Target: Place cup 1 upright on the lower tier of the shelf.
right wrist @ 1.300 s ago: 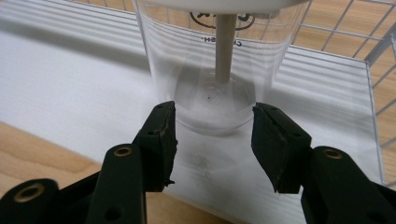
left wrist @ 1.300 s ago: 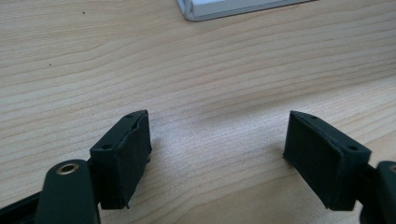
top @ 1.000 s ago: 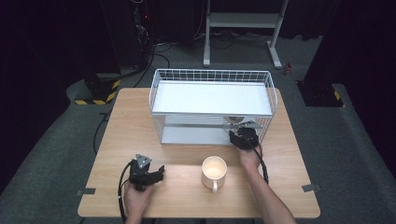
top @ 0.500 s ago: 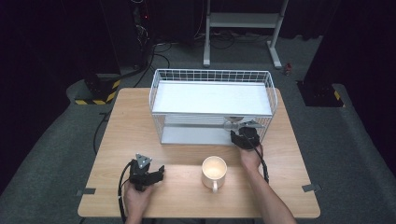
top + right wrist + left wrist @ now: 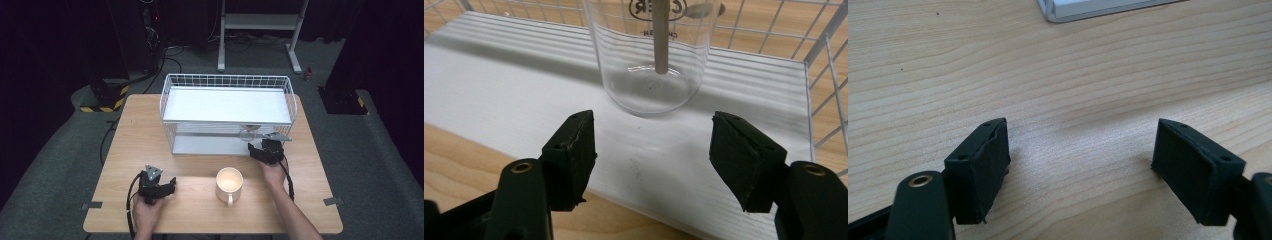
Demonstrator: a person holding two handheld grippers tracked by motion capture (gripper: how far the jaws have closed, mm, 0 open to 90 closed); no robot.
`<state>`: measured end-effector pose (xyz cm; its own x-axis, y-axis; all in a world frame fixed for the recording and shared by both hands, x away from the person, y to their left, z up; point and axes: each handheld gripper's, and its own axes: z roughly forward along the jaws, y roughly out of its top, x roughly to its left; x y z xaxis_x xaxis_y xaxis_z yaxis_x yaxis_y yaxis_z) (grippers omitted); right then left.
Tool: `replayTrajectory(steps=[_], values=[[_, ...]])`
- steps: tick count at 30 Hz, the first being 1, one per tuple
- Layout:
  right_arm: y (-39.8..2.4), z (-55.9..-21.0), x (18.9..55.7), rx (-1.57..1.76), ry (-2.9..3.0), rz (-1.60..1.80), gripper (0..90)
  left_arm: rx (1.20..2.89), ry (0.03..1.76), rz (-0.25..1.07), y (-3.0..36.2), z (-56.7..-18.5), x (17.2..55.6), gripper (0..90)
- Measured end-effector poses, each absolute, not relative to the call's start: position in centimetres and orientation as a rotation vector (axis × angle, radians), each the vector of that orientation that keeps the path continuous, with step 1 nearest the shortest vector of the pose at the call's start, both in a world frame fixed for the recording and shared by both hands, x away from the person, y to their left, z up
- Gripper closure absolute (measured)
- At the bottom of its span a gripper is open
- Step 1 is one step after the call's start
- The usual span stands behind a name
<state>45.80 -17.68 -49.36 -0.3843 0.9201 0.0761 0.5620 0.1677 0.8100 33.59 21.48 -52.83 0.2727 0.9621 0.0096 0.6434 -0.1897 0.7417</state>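
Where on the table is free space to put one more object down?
The table is bare left of the wire rack, and along the front right corner beyond the mug. It is crowded in front of the rack's right end, where the right gripper faces the glass.

The right gripper rises from the bottom of the frame with its two black jaws spread wide, nothing between them but the white ribbed shelf below. Just beyond the gap, at the upper middle, stands a clear glass on that shelf — upright, with printed lettering near the top edge of the frame and a pale stick standing inside it, its end touching the bottom. White wire mesh runs along the top and right side; wooden tabletop shows at lower left.
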Motion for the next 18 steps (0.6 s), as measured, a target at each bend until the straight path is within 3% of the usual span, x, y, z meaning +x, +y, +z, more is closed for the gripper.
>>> replayTrajectory(steps=[18], values=[[-18.4,-48.4,44.1,1.339,2.017,1.155,35.4,1.912,1.448,0.651,21.4,-52.9,33.6,23.0]])
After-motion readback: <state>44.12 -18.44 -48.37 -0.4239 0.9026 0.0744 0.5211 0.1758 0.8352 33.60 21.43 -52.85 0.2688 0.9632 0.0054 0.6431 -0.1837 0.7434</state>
